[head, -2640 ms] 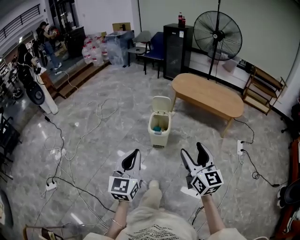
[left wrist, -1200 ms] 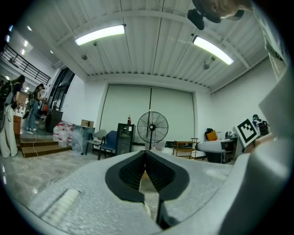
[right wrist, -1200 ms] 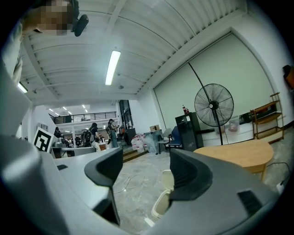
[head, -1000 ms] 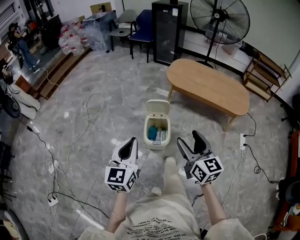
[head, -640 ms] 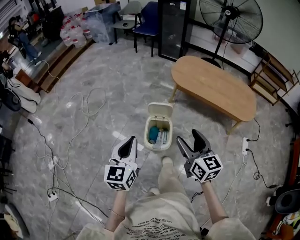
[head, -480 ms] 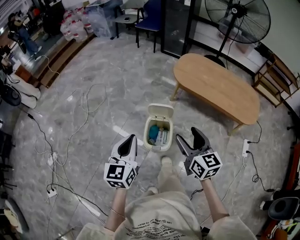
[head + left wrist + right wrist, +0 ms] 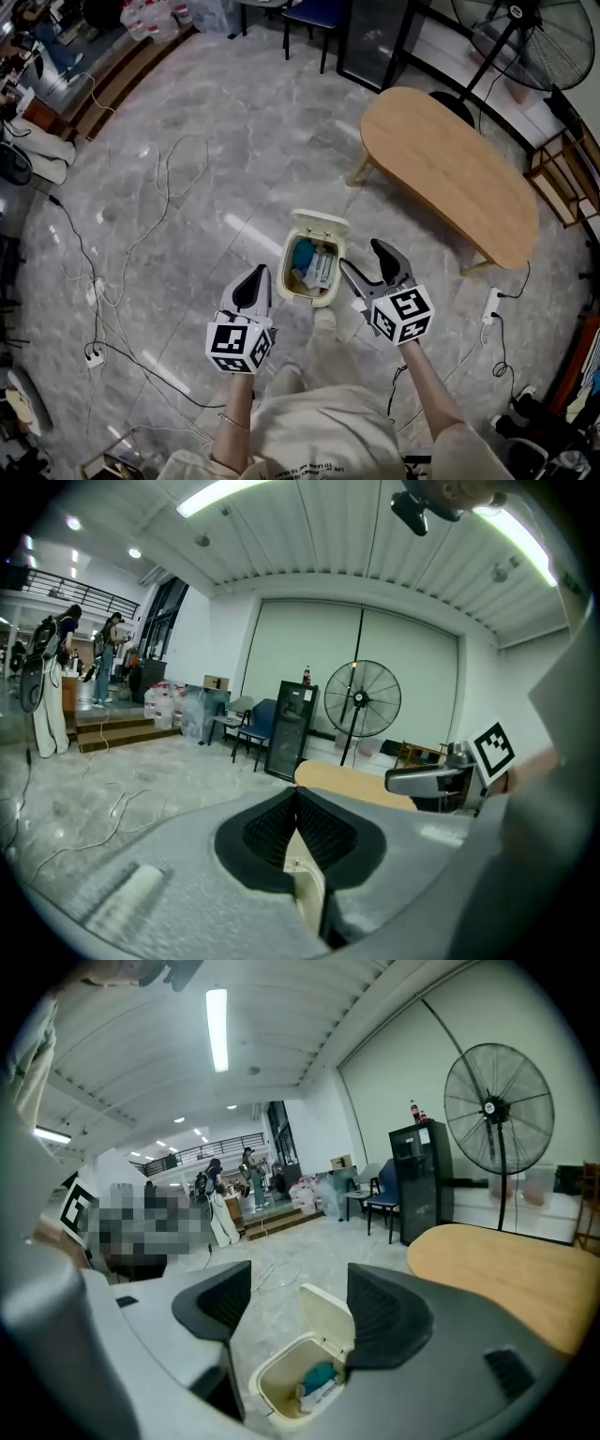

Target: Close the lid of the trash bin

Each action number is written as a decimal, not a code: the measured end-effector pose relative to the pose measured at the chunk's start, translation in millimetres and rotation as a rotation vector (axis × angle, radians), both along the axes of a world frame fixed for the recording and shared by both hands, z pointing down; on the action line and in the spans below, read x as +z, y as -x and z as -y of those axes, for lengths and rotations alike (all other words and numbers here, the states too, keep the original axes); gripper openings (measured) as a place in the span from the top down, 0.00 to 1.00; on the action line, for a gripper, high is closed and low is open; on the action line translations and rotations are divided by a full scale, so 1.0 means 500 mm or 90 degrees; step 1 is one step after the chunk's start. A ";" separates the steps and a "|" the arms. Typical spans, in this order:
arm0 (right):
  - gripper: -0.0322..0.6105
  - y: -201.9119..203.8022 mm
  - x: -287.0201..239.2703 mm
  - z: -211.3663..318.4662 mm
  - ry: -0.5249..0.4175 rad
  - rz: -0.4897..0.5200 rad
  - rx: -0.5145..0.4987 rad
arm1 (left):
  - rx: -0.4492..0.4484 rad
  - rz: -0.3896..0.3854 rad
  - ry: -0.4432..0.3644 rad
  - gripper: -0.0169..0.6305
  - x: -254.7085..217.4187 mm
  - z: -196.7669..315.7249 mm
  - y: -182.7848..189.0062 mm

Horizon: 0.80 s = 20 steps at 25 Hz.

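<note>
A cream trash bin (image 7: 301, 286) stands on the grey marble floor, its lid (image 7: 321, 224) tipped up and back at the far side. Blue and white rubbish lies inside. In the right gripper view the bin (image 7: 281, 1372) and its raised lid (image 7: 330, 1318) show between the jaws, some way below. My right gripper (image 7: 366, 263) is open, just right of the bin's rim. My left gripper (image 7: 251, 285) is shut with nothing in it, left of the bin. In the left gripper view the pads (image 7: 319, 829) meet, and the bin is hidden.
An oval wooden table (image 7: 451, 172) stands beyond the bin to the right. Loose cables (image 7: 150, 206) trail over the floor at left, and a power strip (image 7: 491, 305) lies at right. A standing fan (image 7: 525, 37), a black cabinet and chairs line the far side. My feet (image 7: 323, 321) are just behind the bin.
I have walked up to the bin: it went from well ahead to lying between the two grippers. The lid stays up. Neither gripper's jaws have changed.
</note>
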State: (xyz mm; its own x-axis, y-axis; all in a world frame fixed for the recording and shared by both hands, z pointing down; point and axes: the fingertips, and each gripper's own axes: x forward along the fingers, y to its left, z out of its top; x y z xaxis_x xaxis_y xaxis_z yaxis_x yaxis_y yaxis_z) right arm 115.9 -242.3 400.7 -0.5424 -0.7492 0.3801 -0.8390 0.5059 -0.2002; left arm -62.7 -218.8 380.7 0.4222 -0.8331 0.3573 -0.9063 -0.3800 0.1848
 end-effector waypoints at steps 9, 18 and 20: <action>0.47 0.018 0.121 0.143 0.038 -0.054 -0.088 | -0.043 0.004 0.077 0.94 0.116 0.086 -0.035; 0.47 0.041 0.229 0.194 0.061 -0.115 -0.161 | -0.066 0.002 0.126 0.94 0.209 0.127 -0.042; 0.47 0.051 0.253 0.194 0.061 -0.141 -0.185 | -0.068 0.002 0.135 0.94 0.228 0.130 -0.041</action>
